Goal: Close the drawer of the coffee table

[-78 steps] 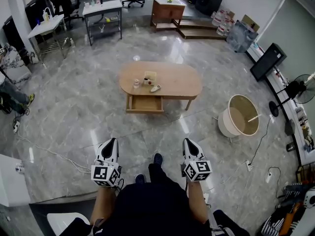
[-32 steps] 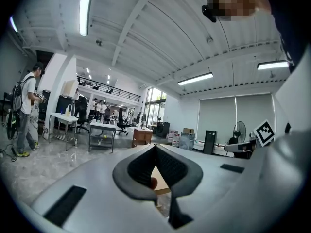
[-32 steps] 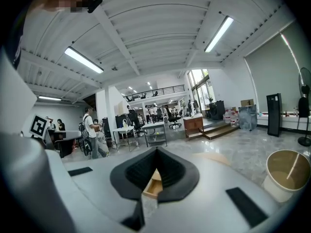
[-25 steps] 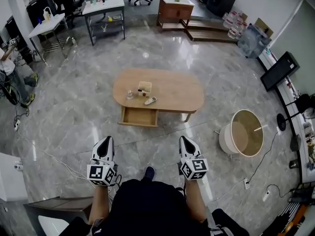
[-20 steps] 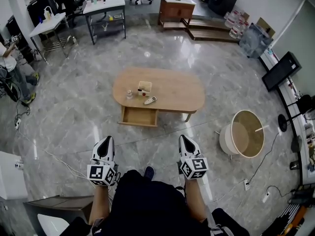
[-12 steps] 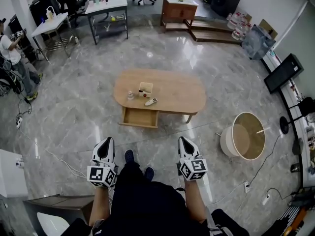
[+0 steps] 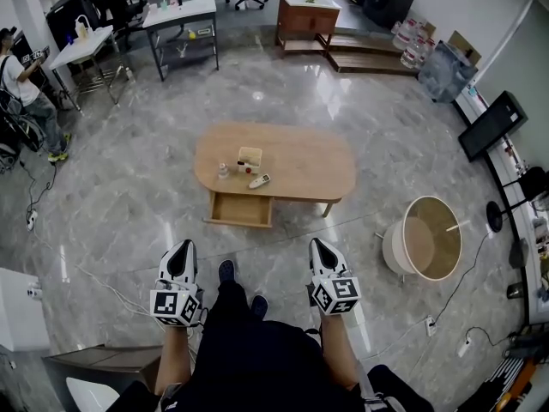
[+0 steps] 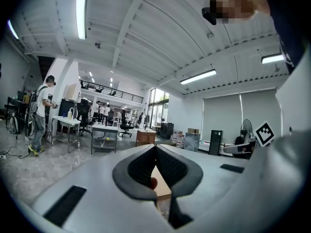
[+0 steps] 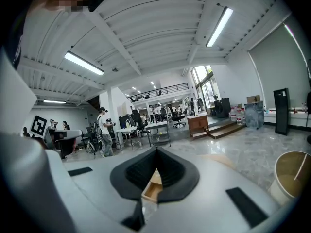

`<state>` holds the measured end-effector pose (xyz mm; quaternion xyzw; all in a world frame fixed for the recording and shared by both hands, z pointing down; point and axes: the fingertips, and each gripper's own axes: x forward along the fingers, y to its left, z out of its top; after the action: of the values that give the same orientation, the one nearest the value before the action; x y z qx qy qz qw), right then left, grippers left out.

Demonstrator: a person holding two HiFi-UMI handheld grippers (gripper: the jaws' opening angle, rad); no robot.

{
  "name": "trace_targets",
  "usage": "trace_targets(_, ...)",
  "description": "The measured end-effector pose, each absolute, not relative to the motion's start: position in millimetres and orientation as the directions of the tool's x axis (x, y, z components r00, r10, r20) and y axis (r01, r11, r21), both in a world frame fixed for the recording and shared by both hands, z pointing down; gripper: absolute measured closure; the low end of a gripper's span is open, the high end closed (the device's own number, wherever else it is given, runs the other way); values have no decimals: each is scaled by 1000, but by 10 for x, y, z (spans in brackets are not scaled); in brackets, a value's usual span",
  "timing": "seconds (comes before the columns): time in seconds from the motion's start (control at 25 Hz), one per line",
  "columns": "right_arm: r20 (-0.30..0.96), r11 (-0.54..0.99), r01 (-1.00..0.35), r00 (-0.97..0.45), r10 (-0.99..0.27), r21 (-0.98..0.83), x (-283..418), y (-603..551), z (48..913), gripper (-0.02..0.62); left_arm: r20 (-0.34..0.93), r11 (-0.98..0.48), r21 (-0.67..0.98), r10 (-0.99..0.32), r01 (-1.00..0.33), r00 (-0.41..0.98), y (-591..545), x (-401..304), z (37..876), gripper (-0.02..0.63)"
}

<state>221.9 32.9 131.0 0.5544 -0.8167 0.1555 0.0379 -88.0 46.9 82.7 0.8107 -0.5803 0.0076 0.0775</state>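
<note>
Left claw, right claw (two, both pinched together), one drawer open.

Left tongs, right tongs white; clothes apparently dark

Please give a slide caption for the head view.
Person holding left gripper and right gripper faces coffee table with open drawer.

Open drawer under coffee table
</note>
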Motion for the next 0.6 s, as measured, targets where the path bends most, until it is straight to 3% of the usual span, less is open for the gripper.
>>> trace_targets(0.6, 252, 320, -923, -369, -895, -213, 2273, 65, 1435, 569, 108, -328, 126, -934, -936, 342, 139, -838, 957, 581)
